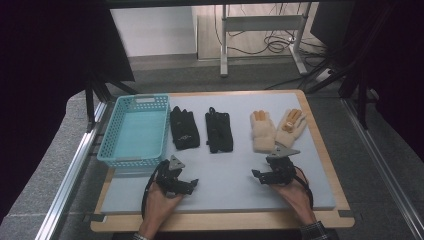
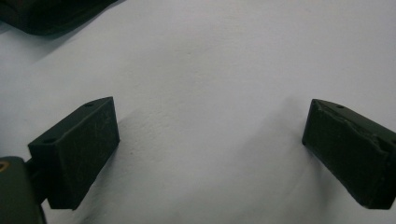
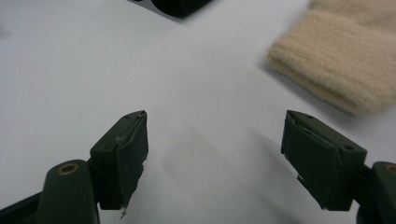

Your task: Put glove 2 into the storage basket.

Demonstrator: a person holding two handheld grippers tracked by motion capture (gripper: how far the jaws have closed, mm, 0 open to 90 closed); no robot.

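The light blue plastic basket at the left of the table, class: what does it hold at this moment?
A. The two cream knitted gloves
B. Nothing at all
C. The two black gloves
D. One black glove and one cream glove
B: the light blue plastic basket shows a bare bottom, while the two black gloves and the two cream knitted gloves lie on the grey mat beside it.

Basket (image 1: 135, 131): turquoise lattice. Two gloves (image 1: 184, 128) (image 1: 218, 131): black. Two more (image 1: 263, 131) (image 1: 291, 126): cream fleece, tan fingertips. Bench (image 1: 230, 170): pale grey mat, light wood edge. Both claws (image 1: 187, 184) (image 1: 261, 176): black.
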